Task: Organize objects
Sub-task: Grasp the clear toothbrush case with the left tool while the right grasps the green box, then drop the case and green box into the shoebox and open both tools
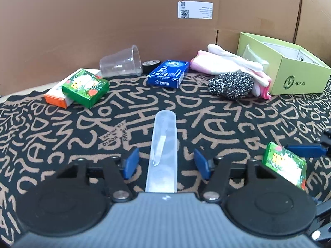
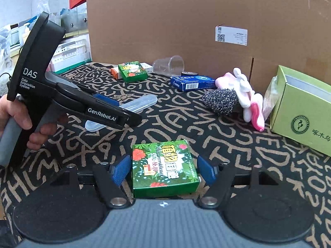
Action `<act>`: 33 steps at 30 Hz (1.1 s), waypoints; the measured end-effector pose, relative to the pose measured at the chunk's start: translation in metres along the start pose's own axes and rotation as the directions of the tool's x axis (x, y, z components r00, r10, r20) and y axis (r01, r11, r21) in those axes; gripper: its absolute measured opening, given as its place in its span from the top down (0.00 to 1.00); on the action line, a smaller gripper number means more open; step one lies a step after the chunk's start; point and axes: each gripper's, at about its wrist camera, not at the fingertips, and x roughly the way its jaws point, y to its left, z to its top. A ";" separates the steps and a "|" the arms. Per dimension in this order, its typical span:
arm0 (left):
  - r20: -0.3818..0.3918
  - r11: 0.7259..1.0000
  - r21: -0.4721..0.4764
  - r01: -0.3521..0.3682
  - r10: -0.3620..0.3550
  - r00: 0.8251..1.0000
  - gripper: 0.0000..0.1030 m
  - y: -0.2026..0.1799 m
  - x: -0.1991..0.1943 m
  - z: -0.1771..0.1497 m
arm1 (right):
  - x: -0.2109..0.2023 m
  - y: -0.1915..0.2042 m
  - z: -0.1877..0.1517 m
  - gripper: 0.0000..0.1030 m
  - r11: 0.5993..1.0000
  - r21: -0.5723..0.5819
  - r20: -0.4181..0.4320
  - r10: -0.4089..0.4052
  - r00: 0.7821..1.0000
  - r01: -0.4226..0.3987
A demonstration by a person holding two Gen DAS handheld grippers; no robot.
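Note:
My left gripper (image 1: 164, 162) is open, its blue pads either side of a clear plastic tube case (image 1: 163, 150) lying on the patterned cloth, not touching it. The tube also shows in the right wrist view (image 2: 136, 105). My right gripper (image 2: 163, 170) is open around a green floral box (image 2: 164, 166) on the cloth; that box also shows in the left wrist view (image 1: 284, 163). The left gripper's body (image 2: 68, 101) stands at the left of the right wrist view. An open green cardboard box (image 1: 289, 72) stands at the right.
At the back lie a second green floral box (image 1: 85, 87) on an orange-white box (image 1: 56, 99), a tipped clear cup (image 1: 122, 62), black tape (image 1: 151, 65), a blue box (image 1: 168, 74), pink-white gloves (image 1: 227, 62) and a steel scourer (image 1: 230, 84). A cardboard wall (image 1: 103, 20) closes the back.

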 end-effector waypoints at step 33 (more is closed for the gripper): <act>0.200 0.926 0.145 0.349 -0.373 0.906 0.74 -0.172 -0.024 0.125 | -0.095 -0.130 0.029 0.36 0.936 0.153 0.231 -0.345 0.910 0.316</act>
